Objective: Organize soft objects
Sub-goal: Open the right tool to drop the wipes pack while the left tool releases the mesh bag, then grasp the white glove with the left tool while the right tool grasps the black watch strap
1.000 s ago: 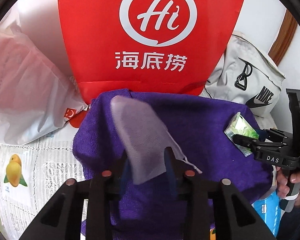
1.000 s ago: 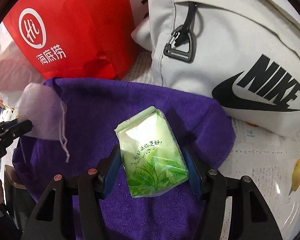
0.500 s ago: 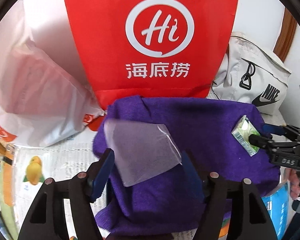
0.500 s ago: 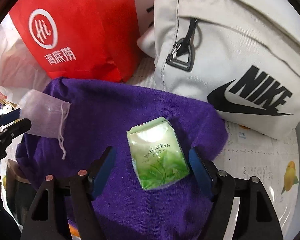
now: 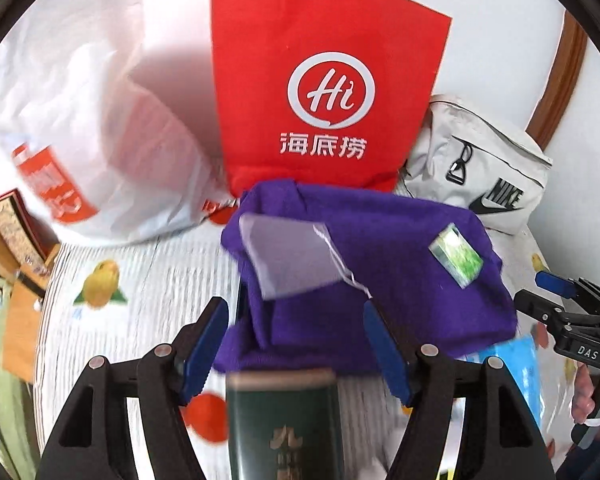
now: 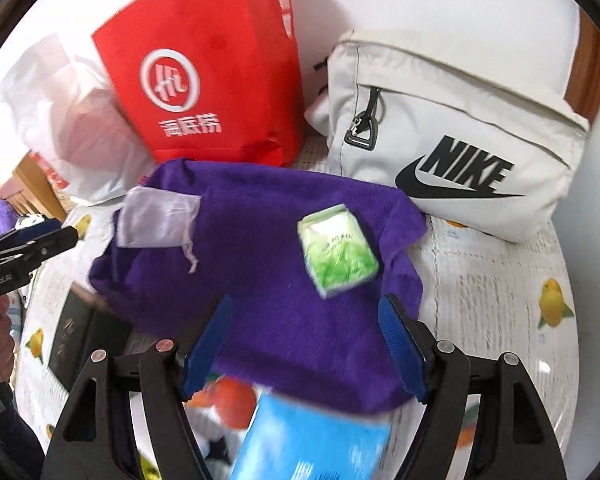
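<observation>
Purple towel (image 6: pixel 260 280) carries the mesh pouch (image 5: pixel 284 256) and tissue pack (image 6: pixel 338 250). Both the left gripper (image 5: pixel 296 344) and right gripper (image 6: pixel 304 348) stand wide, empty. Tissue pack near the towel's right edge may slide off if the cloth is tugged.

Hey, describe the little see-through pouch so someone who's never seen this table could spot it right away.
Find the tall red bag standing at the back; in front of it lies a purple towel. The pouch lies on the towel's left part, away from the green tissue pack. It is the only pale, translucent thing there, with a thin white drawstring trailing off it.
</observation>
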Demonstrator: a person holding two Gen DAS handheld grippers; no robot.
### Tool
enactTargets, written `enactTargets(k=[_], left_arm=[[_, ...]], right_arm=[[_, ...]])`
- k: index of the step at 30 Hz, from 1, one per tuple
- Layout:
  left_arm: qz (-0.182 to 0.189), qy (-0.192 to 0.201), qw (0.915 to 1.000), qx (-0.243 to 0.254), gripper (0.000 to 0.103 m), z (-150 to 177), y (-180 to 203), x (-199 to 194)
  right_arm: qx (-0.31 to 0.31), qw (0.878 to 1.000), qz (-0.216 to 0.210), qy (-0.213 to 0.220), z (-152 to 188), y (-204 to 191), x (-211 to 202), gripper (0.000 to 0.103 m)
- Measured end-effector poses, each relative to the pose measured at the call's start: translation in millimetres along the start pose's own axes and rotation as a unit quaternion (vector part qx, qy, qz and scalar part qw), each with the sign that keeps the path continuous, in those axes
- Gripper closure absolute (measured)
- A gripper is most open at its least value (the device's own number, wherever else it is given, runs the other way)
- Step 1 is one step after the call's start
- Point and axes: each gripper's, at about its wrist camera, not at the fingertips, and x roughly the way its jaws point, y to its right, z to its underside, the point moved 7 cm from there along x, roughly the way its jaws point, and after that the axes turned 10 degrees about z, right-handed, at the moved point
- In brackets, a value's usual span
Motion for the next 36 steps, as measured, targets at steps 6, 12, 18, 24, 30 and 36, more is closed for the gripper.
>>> enactTargets(k=[6, 12, 18, 24, 30, 36], left_arm=[[0.012, 0.002, 0.9999, 0.006, 0.035, 44, 13, -32], [0.013, -0.003, 0.9999, 0.001, 0.035, 95, 21, -50], [0.054, -0.018, 0.9978, -0.032, 0.03, 147, 26, -45], [0.056, -0.027, 0.9972, -0.041, 0.025, 172, 30, -18], [0.057, -0.01, 0.9978, -0.031, 0.024, 187, 35, -1], [0.078, -0.026, 0.995, -0.057, 0.02, 193, 31, 10]], right_arm=[[-0.004, 1.0, -0.013, 0.021, 36, -7, -47, 0.028], [-0.011, 0.999, -0.027, 0.03, 78, -19, -77, 0.028], [-0.019, 0.999, -0.035, 0.032, 122, -27, -97, 0.028], [-0.02, 0.999, -0.042, 0.027, 161, -29, -104, 0.028], [-0.016, 0.999, -0.033, 0.016, 190, -19, -99, 0.028], [-0.001, 0.999, -0.038, 0.012, 205, -13, -93, 0.028]])
